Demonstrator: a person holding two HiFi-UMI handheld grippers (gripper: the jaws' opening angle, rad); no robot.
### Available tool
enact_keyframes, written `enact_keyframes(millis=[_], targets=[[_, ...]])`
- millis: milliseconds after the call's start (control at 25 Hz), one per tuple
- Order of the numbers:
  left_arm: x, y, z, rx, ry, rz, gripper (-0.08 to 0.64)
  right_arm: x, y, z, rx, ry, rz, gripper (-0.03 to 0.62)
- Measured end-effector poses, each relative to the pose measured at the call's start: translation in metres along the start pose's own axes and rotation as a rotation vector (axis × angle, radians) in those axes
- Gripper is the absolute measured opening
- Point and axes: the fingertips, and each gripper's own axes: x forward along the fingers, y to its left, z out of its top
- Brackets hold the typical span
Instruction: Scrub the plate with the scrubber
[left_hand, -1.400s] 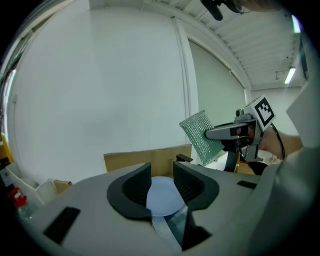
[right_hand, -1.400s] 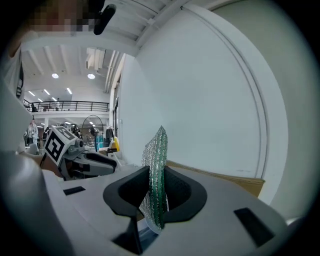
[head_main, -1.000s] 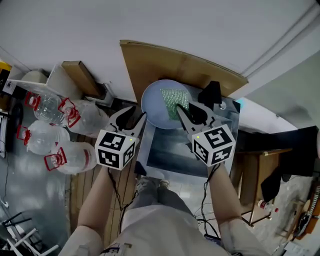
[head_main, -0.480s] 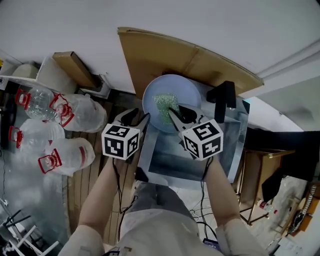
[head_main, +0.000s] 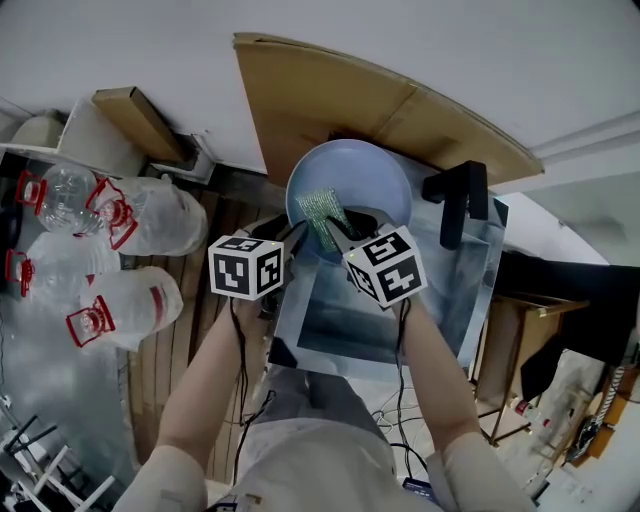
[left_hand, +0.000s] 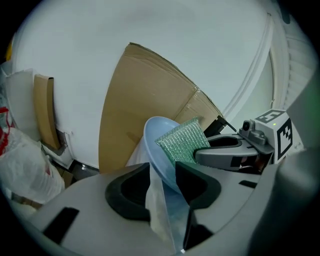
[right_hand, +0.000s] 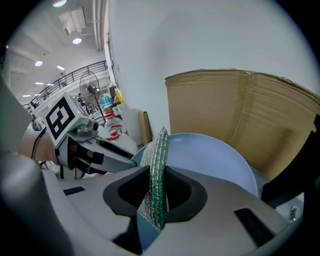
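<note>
A light blue plate (head_main: 365, 180) stands tilted over the far end of the steel sink (head_main: 400, 330). My left gripper (head_main: 290, 238) is shut on its lower left rim. In the left gripper view the rim (left_hand: 159, 150) sits between the pads of that gripper (left_hand: 162, 182), whose jaws have just been opening slightly. A green mesh scrubber (head_main: 322, 215) lies against the plate's inner face, on its left part. My right gripper (head_main: 340, 228) is shut on it. In the right gripper view the scrubber (right_hand: 157, 170) stands edge-on between the pads, in front of the plate (right_hand: 210, 160).
A black faucet (head_main: 457, 200) stands at the sink's far right corner. A cardboard sheet (head_main: 330, 100) leans on the white wall behind the plate. Several clear water jugs with red handles (head_main: 120, 300) lie on the floor at the left, under a cardboard box (head_main: 140, 125).
Both grippers have come down toward the sink, the plate and scrubber with them. The scrubber now sits further left on the plate, and the two grippers are closer together.
</note>
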Motion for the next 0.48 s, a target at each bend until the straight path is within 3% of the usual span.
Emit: enact_keyframes(millis=[480], targets=[[0.008,0.008,0.001,-0.051,0.030,-0.032,0.095,0.039,-0.020,-0.006,-0.082,0.118,0.029,0.115]])
